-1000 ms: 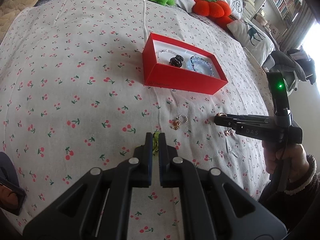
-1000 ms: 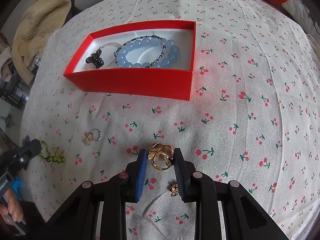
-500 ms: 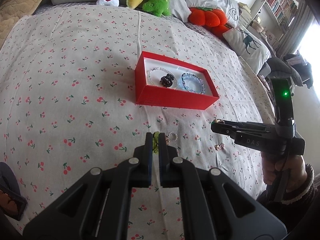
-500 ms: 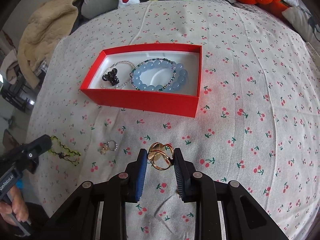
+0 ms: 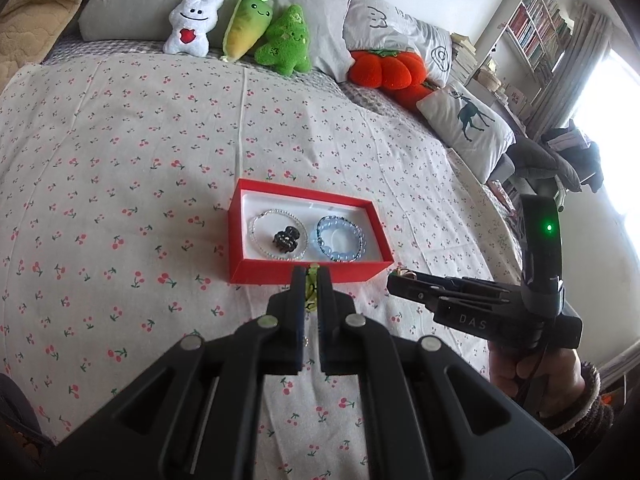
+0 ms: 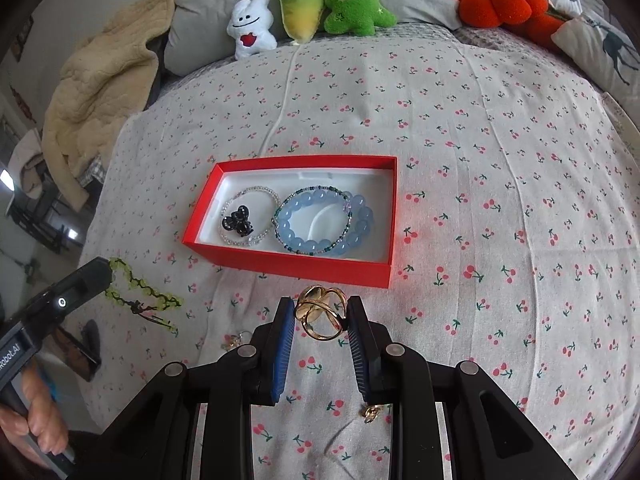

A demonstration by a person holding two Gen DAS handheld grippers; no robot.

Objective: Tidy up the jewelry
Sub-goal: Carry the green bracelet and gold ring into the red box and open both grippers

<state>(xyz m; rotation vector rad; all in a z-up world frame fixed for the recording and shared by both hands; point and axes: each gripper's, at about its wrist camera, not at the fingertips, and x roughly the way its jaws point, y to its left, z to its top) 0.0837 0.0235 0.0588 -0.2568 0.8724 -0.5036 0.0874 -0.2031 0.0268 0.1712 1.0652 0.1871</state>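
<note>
Between the blue-padded fingers of the right gripper [image 6: 321, 312] sits a gold ring [image 6: 320, 312] of looped bands, pinched from both sides near the fingertips and held clear of the bedspread, just short of the near wall of the red box [image 6: 288, 266]. The left gripper [image 5: 311, 282] has its fingers drawn narrow on a yellow-green beaded bracelet [image 5: 311, 286], of which only a sliver shows in the gap in the left wrist view; from the right wrist view the rest of that bracelet [image 6: 140, 298] trails from the fingertip and hangs in loose loops above the cloth, to the left of the box. Both grippers are close to the front of the box, the left one at its near wall and the right one off to its right side in the left wrist view [image 5: 404, 280]. Inside the box, on its white lining, lie a clear beaded bracelet [image 6: 250, 216] with a black hair claw [image 6: 238, 221] on it, and beside them a blue beaded bracelet [image 6: 324, 224] with a thinner dark-beaded strand around it. On the cherry-print bedspread [image 6: 500, 208] a small ring [image 6: 236, 338] lies left of the right gripper's fingers, and a small gold piece [image 6: 370, 412] lies beneath its right finger. Plush toys [image 6: 304, 4] line the pillows at the far edge.
</note>
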